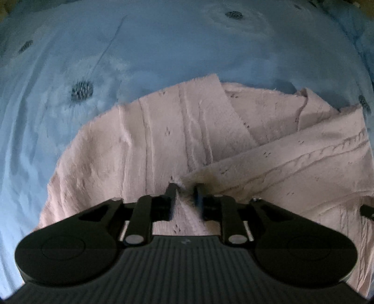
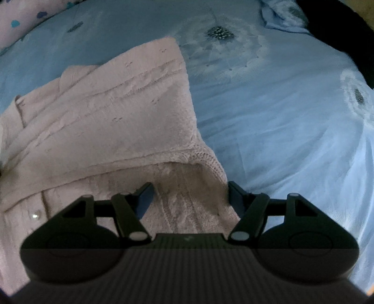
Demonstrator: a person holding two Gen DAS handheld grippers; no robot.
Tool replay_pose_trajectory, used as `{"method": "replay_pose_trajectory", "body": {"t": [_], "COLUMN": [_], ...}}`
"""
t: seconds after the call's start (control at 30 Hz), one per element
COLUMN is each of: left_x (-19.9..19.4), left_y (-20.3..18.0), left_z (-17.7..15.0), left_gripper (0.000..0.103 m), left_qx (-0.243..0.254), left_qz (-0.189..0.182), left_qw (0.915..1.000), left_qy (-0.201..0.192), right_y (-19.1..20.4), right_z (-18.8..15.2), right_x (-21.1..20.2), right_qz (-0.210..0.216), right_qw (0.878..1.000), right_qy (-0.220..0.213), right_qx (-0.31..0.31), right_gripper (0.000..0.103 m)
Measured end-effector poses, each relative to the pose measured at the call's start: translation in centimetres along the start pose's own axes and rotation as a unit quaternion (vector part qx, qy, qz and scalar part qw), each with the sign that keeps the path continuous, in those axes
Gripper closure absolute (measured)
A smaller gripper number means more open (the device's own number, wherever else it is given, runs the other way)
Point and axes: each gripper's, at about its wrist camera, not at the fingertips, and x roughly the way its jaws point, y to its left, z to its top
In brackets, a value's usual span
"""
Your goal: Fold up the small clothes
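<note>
A small pale pink knitted cardigan [image 1: 163, 140] lies on a light blue bedsheet [image 1: 163, 46], both sleeves folded across its body. My left gripper [image 1: 185, 189] is shut on a ridge of the pink knit pinched between its fingers. In the right wrist view the same cardigan [image 2: 112, 112] shows with a sleeve laid diagonally over it and a button [image 2: 35, 215] at the lower left. My right gripper [image 2: 190, 190] is open, its fingers wide apart just above the cardigan's lower right edge, holding nothing.
The blue sheet [image 2: 280, 117] has dandelion prints and spreads around the cardigan on all sides. A pink pillow with blue hearts [image 2: 23, 21] lies at the far left. A dark edge [image 2: 350, 35] shows at the far right.
</note>
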Motion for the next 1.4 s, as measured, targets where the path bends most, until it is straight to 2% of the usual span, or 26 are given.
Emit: {"method": "replay_pose_trajectory", "body": {"t": [0.07,0.13,0.17,0.23,0.3,0.4,0.57,0.6,0.67,0.77,0.9,1.03,1.1,1.17,1.27,1.33,1.4], "left_x": [-0.6,-1.4,-1.8,-2.1,-1.9,-0.9,0.7,0.9,1.3,1.8,2.4,2.9,3.0,3.1,3.1,3.2,3.6], "left_y": [-0.5,-0.8,-0.9,-1.1,-1.5,-2.0,-2.0,-1.9,-1.7,-1.4,-1.0,-0.8,-0.7,-0.6,-0.5,-0.4,-0.4], "left_z": [0.8,1.5,1.9,2.7,3.7,5.3,6.6,6.7,6.5,6.0,5.1,4.6,4.5,4.5,4.6,4.6,4.7], "left_gripper": [0.047,0.032,0.027,0.023,0.022,0.022,0.022,0.022,0.022,0.022,0.022,0.022,0.022,0.022,0.022,0.022,0.022], "left_qx": [0.003,0.003,0.001,-0.002,-0.003,-0.004,-0.020,-0.027,-0.039,-0.053,-0.068,-0.066,-0.069,-0.072,-0.074,-0.074,-0.075], "left_qz": [0.013,0.014,0.013,0.013,0.012,0.026,0.058,0.057,0.054,0.056,0.050,0.054,0.053,0.051,0.048,0.047,0.050], "left_qw": [0.9999,0.9997,0.9996,0.9994,0.9994,0.9992,0.9978,0.9978,0.9977,0.9970,0.9964,0.9963,0.9962,0.9961,0.9961,0.9961,0.9959], "left_qy": [-0.005,-0.017,-0.025,-0.032,-0.033,-0.030,-0.027,-0.022,-0.015,-0.006,0.003,0.009,0.011,0.012,0.012,0.011,0.013], "right_y": [-0.6,-1.2,-1.5,-1.7,-1.4,0.4,5.3,6.2,8.1,10.1,11.6,12.6,13.2,13.5,13.5,13.2,13.1], "right_z": [1.2,2.9,4.1,6.6,9.8,14.4,18.5,18.6,18.6,18.2,17.4,16.7,16.2,15.7,15.4,15.6,16.0], "right_x": [-1.0,-2.0,-2.3,-2.2,-1.5,0.0,3.5,4.1,5.3,7.0,8.2,8.2,7.9,7.5,6.0,4.7,4.2], "right_qz": [0.027,0.053,0.067,0.080,0.090,0.122,0.171,0.182,0.196,0.219,0.240,0.235,0.236,0.245,0.239,0.223,0.184], "right_qw": [1.000,0.998,0.997,0.996,0.994,0.985,0.967,0.963,0.955,0.944,0.931,0.920,0.911,0.901,0.893,0.898,0.908], "right_qy": [-0.003,-0.018,-0.027,-0.037,-0.051,-0.069,-0.050,-0.042,-0.023,0.008,0.030,0.027,0.029,0.034,0.004,-0.047,-0.097], "right_qx": [-0.005,-0.014,-0.019,-0.028,-0.043,-0.099,-0.182,-0.195,-0.221,-0.248,-0.274,-0.312,-0.336,-0.355,-0.382,-0.377,-0.365], "right_gripper": [0.033,0.033,0.033,0.033,0.033,0.033,0.034,0.034,0.048,0.055,0.057,0.058,0.066,0.089,0.096,0.096,0.096]}}
